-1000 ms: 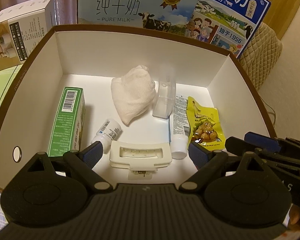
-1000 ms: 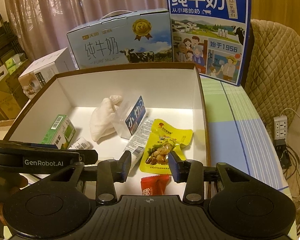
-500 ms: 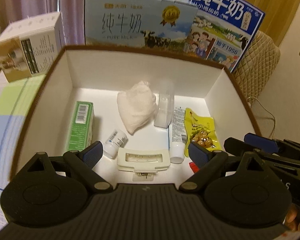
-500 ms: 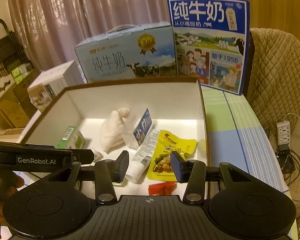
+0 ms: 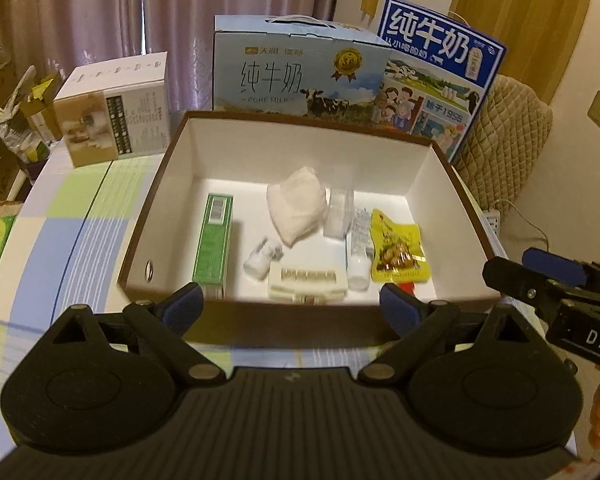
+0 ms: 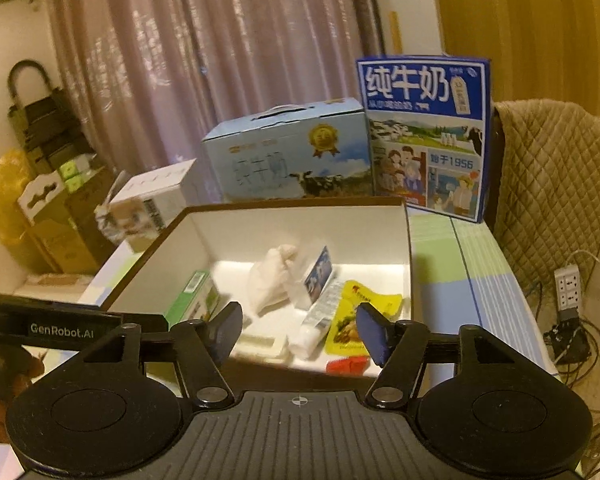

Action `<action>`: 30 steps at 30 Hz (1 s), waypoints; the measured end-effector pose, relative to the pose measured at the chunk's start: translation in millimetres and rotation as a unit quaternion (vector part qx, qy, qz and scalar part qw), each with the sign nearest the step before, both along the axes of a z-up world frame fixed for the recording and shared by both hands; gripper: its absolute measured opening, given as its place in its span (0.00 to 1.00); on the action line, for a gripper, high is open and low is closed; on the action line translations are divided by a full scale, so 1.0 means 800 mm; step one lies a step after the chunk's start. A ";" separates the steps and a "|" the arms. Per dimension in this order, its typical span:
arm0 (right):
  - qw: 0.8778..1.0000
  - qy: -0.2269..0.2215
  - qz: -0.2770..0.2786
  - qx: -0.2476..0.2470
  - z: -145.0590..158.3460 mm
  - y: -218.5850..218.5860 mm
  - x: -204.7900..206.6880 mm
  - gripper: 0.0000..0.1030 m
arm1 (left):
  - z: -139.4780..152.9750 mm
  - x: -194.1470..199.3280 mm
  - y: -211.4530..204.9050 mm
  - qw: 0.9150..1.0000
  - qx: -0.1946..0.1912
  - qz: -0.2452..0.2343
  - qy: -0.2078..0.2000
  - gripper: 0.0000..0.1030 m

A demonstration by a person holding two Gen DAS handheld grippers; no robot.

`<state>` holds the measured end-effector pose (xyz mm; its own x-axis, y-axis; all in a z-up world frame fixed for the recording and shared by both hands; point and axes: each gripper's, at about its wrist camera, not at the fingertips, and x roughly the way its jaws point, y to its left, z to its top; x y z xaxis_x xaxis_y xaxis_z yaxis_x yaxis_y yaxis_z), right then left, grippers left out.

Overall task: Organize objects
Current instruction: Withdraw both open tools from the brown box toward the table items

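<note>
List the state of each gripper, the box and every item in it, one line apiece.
left gripper: open, empty
right gripper: open, empty
brown box: lidless, holding the items
green carton: lying flat
white cloth: bunched up
small white bottle: on its side
white tube: lying flat, capped
yellow snack packet: lying flat, appears sealed
</note>
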<state>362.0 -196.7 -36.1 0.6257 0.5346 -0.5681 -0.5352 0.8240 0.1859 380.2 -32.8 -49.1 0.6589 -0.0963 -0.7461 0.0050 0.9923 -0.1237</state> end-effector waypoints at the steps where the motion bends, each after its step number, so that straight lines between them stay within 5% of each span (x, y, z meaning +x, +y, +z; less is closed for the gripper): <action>1: 1.000 0.000 0.006 -0.001 0.000 0.000 -0.006 0.60 | 0.000 -0.007 -0.001 1.000 0.001 0.000 0.000 0.90; 12: 0.999 0.036 0.008 0.001 -0.017 -0.022 -0.033 0.60 | -0.012 -0.059 -0.013 1.000 -0.003 -0.012 0.014 0.91; 30: 0.993 0.107 0.016 -0.050 -0.087 -0.024 -0.019 0.60 | -0.102 -0.037 -0.016 0.994 -0.007 0.010 0.108 0.91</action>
